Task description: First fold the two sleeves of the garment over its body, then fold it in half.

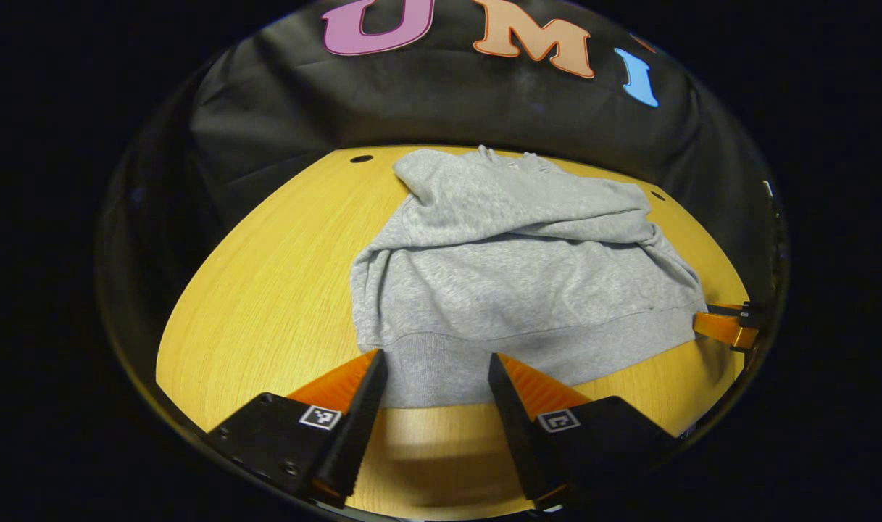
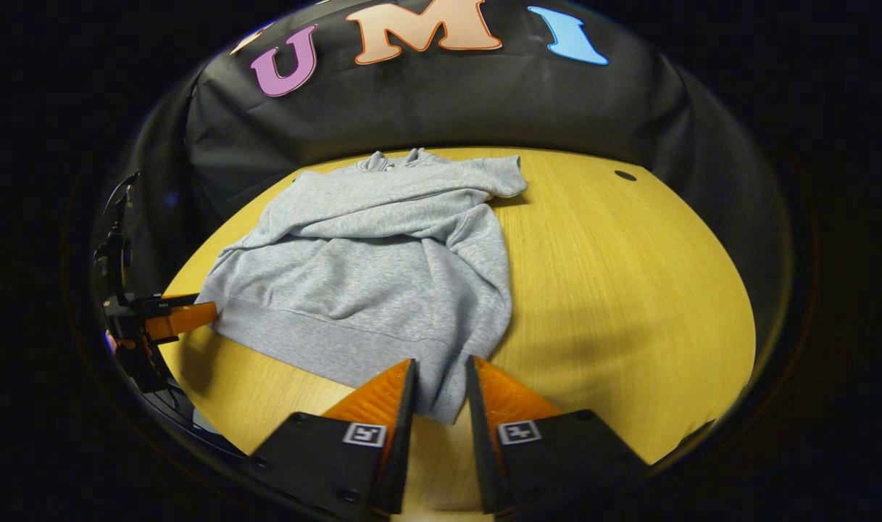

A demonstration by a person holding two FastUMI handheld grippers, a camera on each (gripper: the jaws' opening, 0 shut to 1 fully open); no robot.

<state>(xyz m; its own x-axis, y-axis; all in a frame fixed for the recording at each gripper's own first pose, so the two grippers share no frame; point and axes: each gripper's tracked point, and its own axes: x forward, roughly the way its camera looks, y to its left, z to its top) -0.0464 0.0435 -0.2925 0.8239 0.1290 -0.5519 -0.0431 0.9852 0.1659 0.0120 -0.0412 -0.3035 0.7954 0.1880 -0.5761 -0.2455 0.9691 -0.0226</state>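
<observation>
A grey sweatshirt lies flat on the wooden table, both sleeves folded across its body and its hem toward me. My left gripper stands open at the hem's left end, with the ribbed band between its spread fingers. The right gripper shows at the hem's other corner. In the right gripper view the sweatshirt stretches away to the left, and my right gripper is open by a narrow gap around the hem corner, which lies flat and unpinched. The left gripper touches the far hem corner.
The black booth wall rises right behind the table. Small round holes sit near the table's back edge. Bare wood spreads to the left of the sweatshirt in the left gripper view and to the right in the right gripper view.
</observation>
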